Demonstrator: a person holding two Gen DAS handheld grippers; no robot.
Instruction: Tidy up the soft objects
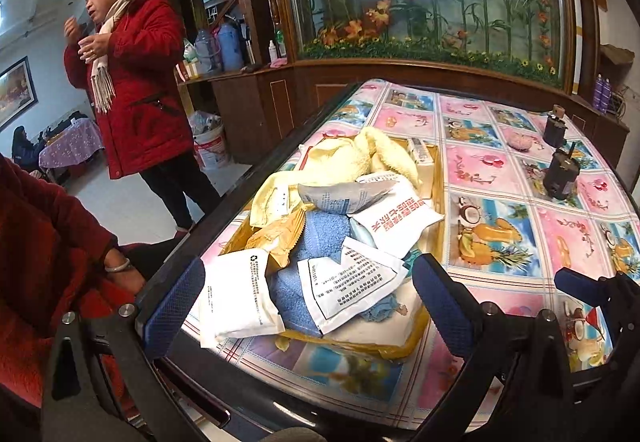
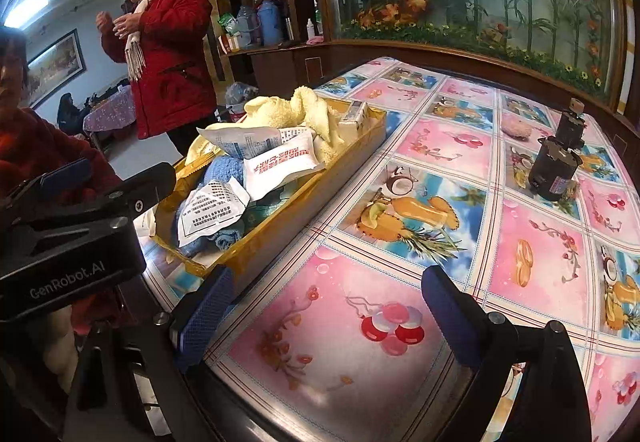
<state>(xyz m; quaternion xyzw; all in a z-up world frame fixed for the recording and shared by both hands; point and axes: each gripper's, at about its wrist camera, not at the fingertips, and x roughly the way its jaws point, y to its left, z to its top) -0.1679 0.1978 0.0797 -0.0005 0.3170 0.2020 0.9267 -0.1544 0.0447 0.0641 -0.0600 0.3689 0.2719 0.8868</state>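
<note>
Above the near end of the yellow tray (image 1: pixel 426 326), I am holding the left tool (image 1: pixel 316 312) with its jaws apart, gripping nothing. Heaped inside are a blue towel (image 1: pixel 320 232), a yellow towel (image 1: pixel 340 157) and several white packets (image 1: pixel 236 296); one packet is overhanging the rim. The right tool (image 2: pixel 328 322) is hovering over bare surface (image 2: pixel 520 234), jaws wide, also carrying nothing. Risks I am judging: a careless pinch is likely dragging neighbouring packets out, or knocking the overhanging one off the edge.
</note>
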